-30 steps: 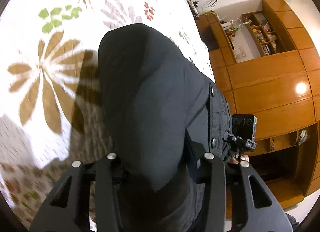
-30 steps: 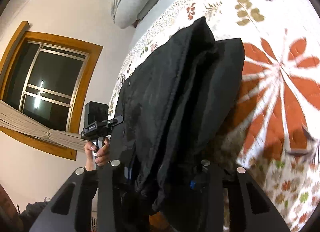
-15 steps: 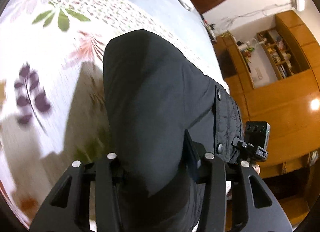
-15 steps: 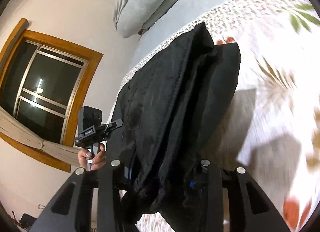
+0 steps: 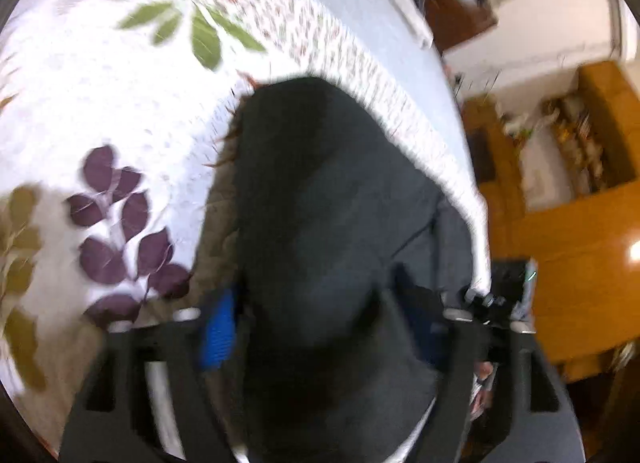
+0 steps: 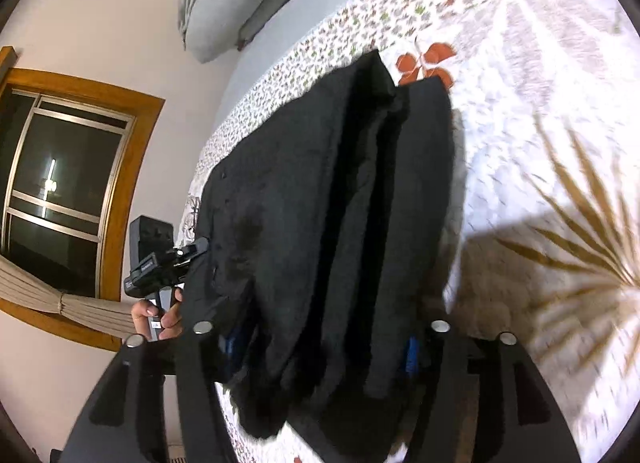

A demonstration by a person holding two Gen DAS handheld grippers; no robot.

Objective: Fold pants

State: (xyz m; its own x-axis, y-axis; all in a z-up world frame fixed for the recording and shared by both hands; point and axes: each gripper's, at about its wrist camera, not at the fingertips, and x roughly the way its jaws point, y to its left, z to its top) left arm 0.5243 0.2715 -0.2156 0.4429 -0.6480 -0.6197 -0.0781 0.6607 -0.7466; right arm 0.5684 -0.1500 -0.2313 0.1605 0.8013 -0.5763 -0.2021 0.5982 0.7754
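The black pants lie folded in a thick bundle on the bed, running from the near edge at 6 o'clock up toward 12 o'clock in both wrist views. Several stacked layers show in the right wrist view, with a deep crease down the middle.

The left hand-held gripper has just been opening: its jaws stand wide apart, the blue pad at 8 o'clock is clear of the cloth, and the near end of the pants sits between the fingers without being pinched. The right hand-held gripper has also just been opening. Its jaws are parted, with the pants' near end loose between them and blue pads showing on either side. In the right view a hand at 8 o'clock holds the other gripper against the bundle's left side.

This looks like the release after the fold has been laid down, so the task seems nearly done.

Risks from here:
- The near end overhangs the fingers of both grippers. Pulling back low or fast could drag the top layers along and open the fold.
- The layers are thick and springy-looking, and the upper flap may slide off or spring up once nothing presses it.
- The bundle's left side sits close to the bed's edge at 9 o'clock in the right view. A snag there could tug the pile toward the drop.
- The left view is blurred, so I cannot tell whether cloth catches on the far finger.
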